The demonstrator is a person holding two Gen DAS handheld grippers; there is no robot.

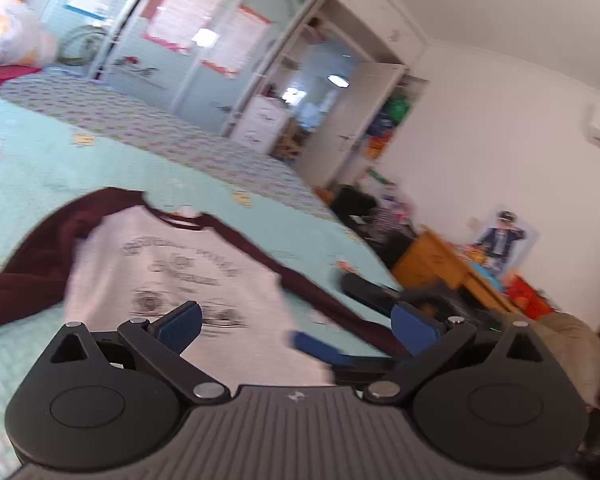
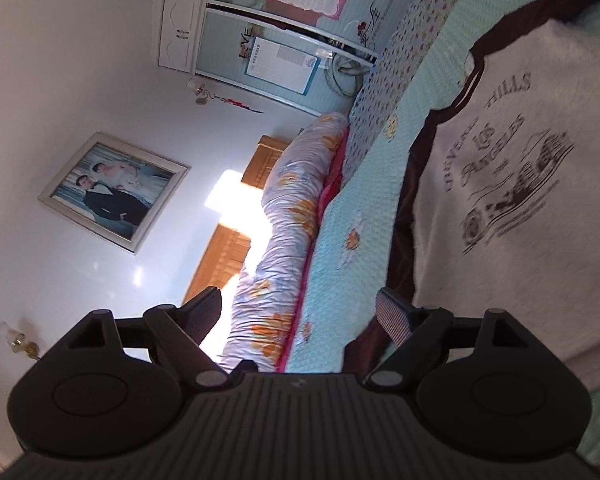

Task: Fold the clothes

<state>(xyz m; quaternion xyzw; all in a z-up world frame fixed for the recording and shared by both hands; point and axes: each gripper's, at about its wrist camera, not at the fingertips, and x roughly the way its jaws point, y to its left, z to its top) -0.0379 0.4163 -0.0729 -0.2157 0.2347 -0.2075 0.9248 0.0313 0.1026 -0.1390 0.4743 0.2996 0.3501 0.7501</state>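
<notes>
Bed [image 1: 28, 152] in pale green quilt, filling most of both views. Spread flat on it, front up, a white shirt [image 1: 188, 276] with dark maroon sleeves and a printed chest; neck toward the far wardrobe [image 1: 228, 40], hem toward the left gripper. One sleeve [image 1: 32, 264] bunched beside the shirt's body on the left view's left side, the other [image 1: 320, 292] stretched out long and straight off the opposite side. Not folded as seen; sleeves out, body open.

Rolled flowered duvet [image 2: 292, 216] along the bed's edge, well apart from the shirt.

Left gripper [image 1: 296, 322] just above the shirt's hem, jaws spread wide, nothing between them, shirt's long axis running straight ahead from hem to neck. Right gripper [image 2: 300, 312] off to the shirt's side, rolled nearly sideways, jaws likewise spread and empty, one finger [image 2: 392, 316] close over the maroon sleeve edge [image 2: 404, 216].

Probably a fold of sleeve over body to come: stretched sleeve nearer the right gripper, bunched sleeve nearer the left. Blur in the left view, so exact contact with cloth unclear.
</notes>
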